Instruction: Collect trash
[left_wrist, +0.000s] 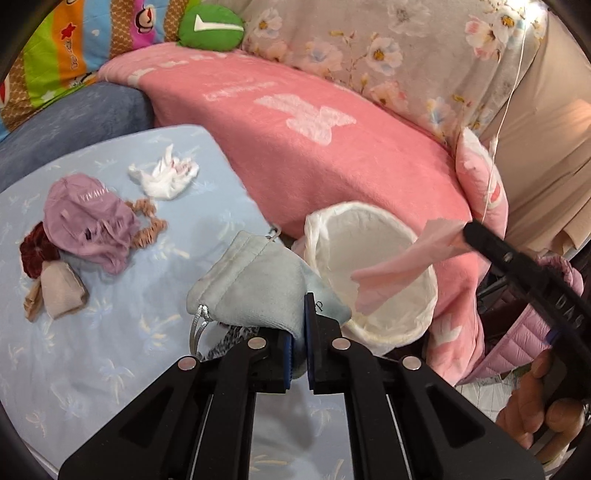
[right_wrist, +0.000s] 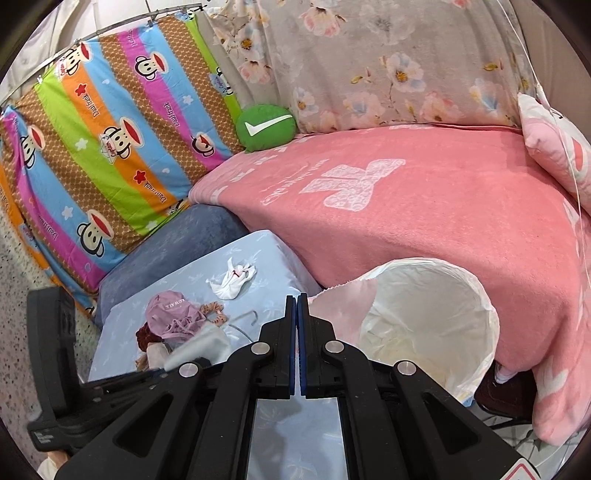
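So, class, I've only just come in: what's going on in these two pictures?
A person with a tool in each hand is collecting trash from a bed. The left tool is shut on a pale blue drawstring pouch. The right tool is shut on a pink tissue, held at the rim of a white-lined bin beside the pink blanket. A crumpled white tissue and a purple cap lie on the blue sheet.

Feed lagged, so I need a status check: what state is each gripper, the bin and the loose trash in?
Left gripper: shut on light blue pouch.
Right gripper: shut on pink tissue, held over the bin.
White-lined bin: open.
White crumpled tissue: lying on blue sheet.
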